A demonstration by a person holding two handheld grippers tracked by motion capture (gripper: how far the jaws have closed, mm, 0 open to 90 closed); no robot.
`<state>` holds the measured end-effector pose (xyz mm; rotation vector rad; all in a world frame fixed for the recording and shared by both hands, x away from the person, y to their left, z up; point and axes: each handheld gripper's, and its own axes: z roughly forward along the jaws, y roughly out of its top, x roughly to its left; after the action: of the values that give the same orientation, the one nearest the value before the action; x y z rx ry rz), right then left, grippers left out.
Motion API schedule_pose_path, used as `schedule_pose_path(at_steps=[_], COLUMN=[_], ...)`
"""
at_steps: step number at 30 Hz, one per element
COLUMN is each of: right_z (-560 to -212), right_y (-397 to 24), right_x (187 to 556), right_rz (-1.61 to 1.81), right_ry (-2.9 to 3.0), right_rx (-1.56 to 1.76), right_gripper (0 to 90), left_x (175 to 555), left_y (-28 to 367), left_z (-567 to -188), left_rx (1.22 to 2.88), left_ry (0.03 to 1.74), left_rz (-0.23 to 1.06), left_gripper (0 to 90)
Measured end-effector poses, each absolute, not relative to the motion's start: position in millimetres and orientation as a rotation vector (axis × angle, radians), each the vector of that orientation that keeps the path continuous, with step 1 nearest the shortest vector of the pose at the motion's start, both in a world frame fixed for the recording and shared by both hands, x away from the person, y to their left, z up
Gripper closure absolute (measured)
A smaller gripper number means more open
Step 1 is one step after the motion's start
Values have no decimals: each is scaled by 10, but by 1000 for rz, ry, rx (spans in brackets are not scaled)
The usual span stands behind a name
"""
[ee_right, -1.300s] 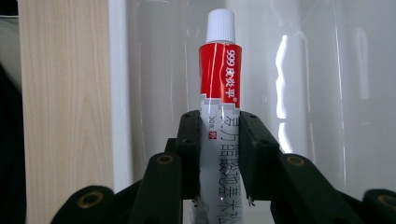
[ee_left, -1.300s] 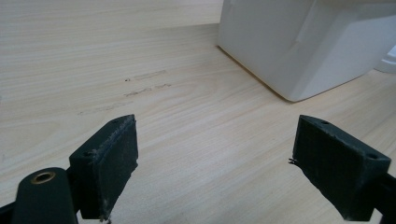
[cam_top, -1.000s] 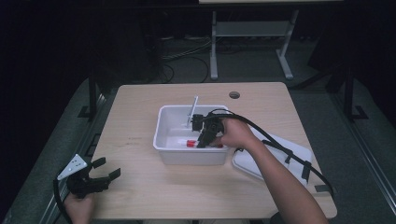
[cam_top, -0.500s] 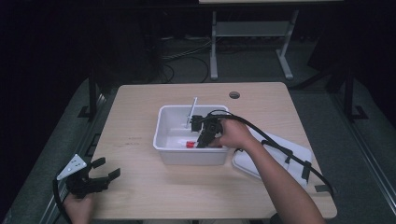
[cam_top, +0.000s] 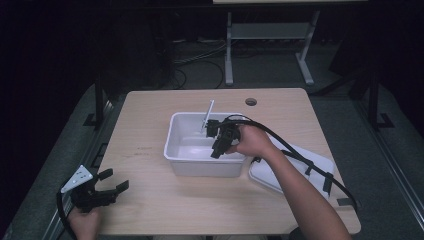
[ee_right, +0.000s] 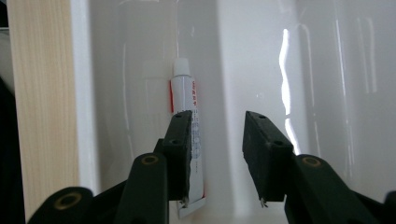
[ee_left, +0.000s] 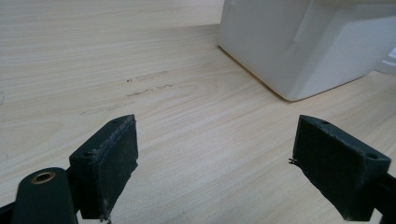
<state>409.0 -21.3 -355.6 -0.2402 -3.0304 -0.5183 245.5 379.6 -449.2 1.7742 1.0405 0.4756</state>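
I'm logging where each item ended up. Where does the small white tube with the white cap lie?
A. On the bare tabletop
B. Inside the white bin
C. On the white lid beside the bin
B: in the right gripper view the tube lies on the white bin floor.

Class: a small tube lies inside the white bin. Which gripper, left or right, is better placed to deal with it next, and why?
Right. The right gripper is inside the white bin, jaws just opened beside the tube. The left gripper sits open at the table's near corner.
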Motion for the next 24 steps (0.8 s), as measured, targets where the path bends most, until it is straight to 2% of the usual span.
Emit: schedule_pose_path(at_steps=[24], right_z=[-3026], right_y=[-606], right_x=[4006], right_rz=[-585], right_ry=[-3105], right_rx=[-335], right_gripper=[500], left_x=[2446], left_y=[3795], left_z=[-4488], left_rx=[1775], left_ry=[1042], left_rz=[481], left_gripper=[134])
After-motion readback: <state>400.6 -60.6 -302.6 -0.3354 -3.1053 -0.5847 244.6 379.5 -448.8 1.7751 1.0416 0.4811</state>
